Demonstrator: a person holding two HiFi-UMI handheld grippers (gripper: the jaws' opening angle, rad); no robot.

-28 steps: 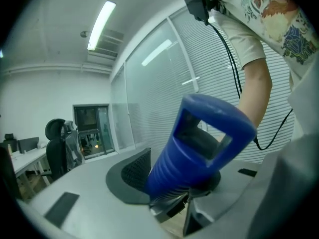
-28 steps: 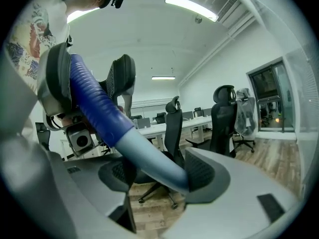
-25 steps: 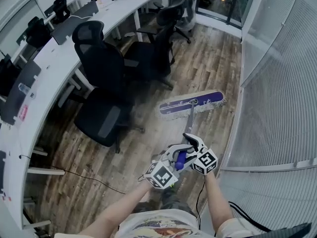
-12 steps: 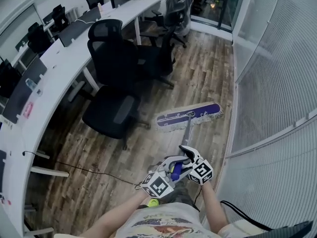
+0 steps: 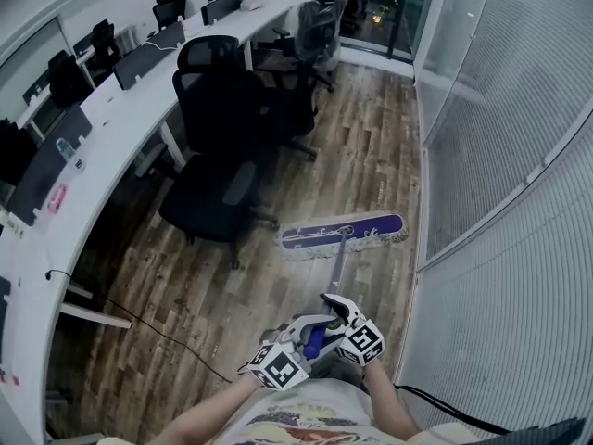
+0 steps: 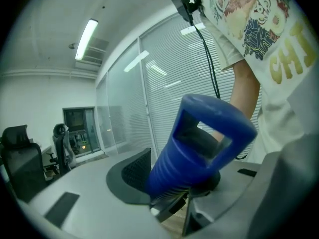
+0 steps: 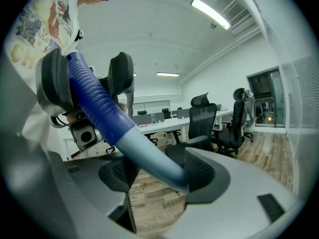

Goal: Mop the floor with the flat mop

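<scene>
More bare wood floor [image 5: 371, 146] shows beyond the mop than a second ago. The whole scene has slid up the head view, so the person has backed away from the far glass doors. The long white surface [image 5: 109, 126] and the black chairs [image 5: 218, 188] on the left sit higher and further back in the view. The blind-covered glass wall [image 5: 500, 156] on the right fills more of the picture. The mop head [image 5: 343, 232] has come along too. It is lower in the view than before and lies closer to level across the boards, where earlier its right end was tipped up.

The mop head is a long flat purple pad with a pale fringe, lying flat on the floor. Its right end is just beside the foot of the glass wall and its left end is near the closest chair. A thin pale pole [image 5: 336, 265] rises from its middle toward the person and ends in a ribbed blue grip [image 6: 192, 156] with a square hanging loop.

The left hand-held gripper [image 5: 320, 326] stays clenched on that blue grip, its pads pressing both sides. The right hand-held gripper [image 5: 332, 302], just ahead of it, stays clamped on the pole [image 7: 149, 156] right below the blue part, as before.
</scene>
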